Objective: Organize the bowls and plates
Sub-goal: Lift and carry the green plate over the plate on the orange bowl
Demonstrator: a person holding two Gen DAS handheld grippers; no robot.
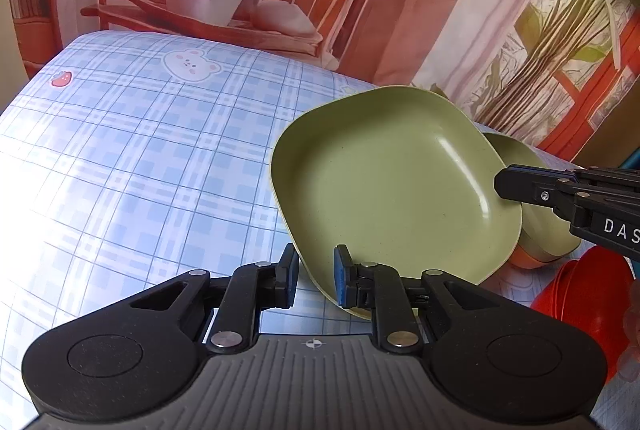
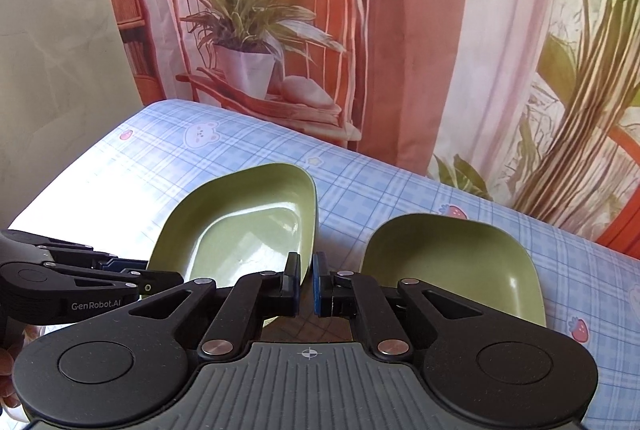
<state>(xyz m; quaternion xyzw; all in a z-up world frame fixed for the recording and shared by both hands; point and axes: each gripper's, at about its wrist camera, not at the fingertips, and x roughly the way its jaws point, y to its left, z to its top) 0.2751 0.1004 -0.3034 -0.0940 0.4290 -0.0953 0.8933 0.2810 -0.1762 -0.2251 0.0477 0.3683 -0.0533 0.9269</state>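
A green square plate (image 1: 384, 181) is held tilted above the checked tablecloth (image 1: 140, 157). My left gripper (image 1: 316, 280) has its jaws either side of the plate's near rim, with a gap still showing. My right gripper (image 2: 307, 280) is shut on the opposite rim of the same plate (image 2: 240, 226); it shows in the left wrist view (image 1: 516, 185) at the plate's right edge. A second green dish (image 2: 452, 262) lies flat on the cloth to the right, and shows behind the plate in the left wrist view (image 1: 536, 189).
A red bowl (image 1: 584, 294) sits at the right edge of the left wrist view. An orange dish edge (image 1: 528, 258) peeks from under the second green dish. A printed curtain (image 2: 400, 29) hangs right behind the table's far edge.
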